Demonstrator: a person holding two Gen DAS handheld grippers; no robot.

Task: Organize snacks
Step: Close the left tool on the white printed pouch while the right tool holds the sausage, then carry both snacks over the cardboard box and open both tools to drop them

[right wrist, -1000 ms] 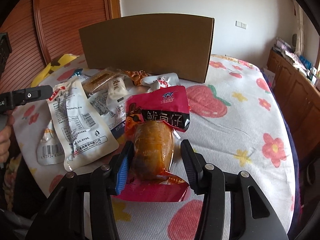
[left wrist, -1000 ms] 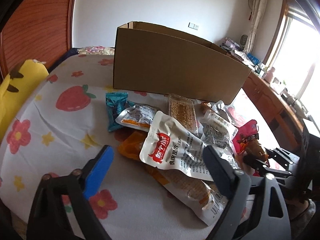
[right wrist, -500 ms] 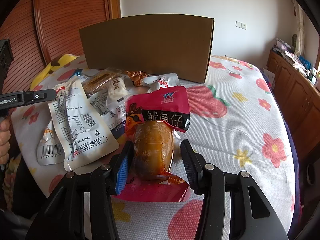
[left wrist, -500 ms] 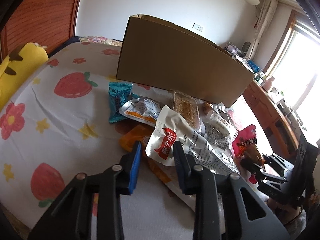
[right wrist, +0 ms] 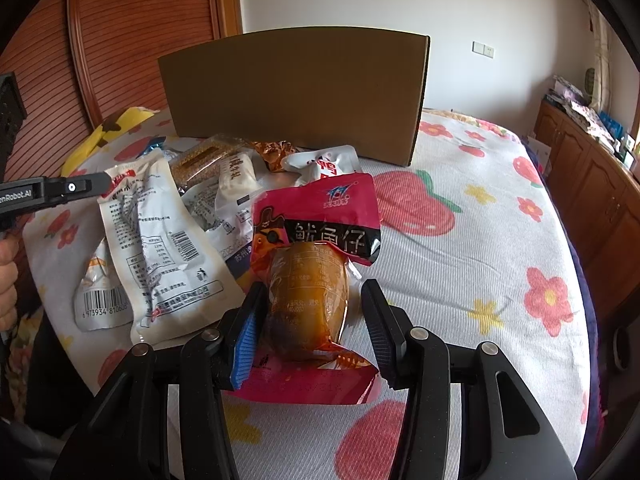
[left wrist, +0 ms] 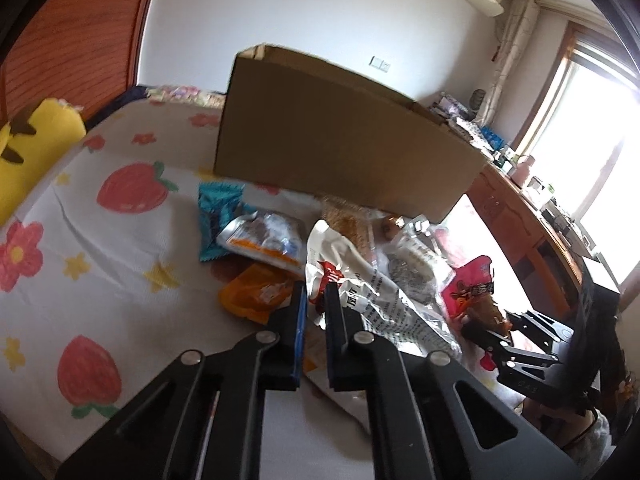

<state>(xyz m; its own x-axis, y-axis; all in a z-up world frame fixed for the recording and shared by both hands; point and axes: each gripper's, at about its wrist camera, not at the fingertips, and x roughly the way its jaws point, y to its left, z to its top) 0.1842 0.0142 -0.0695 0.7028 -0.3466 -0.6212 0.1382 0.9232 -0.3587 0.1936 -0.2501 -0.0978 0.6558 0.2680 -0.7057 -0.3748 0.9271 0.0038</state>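
Snacks lie on my bed. My left gripper, wide apart a second ago, has clenched on the white pouch, ready for lifting; my right gripper stays released around the pink packet.

Both grippers are black plastic with silver round screws at the joints. The left gripper carries a blue pad on one finger; the right gripper has a ridged blue pad too. White lettering marks one arm. A bare hand shows skin.
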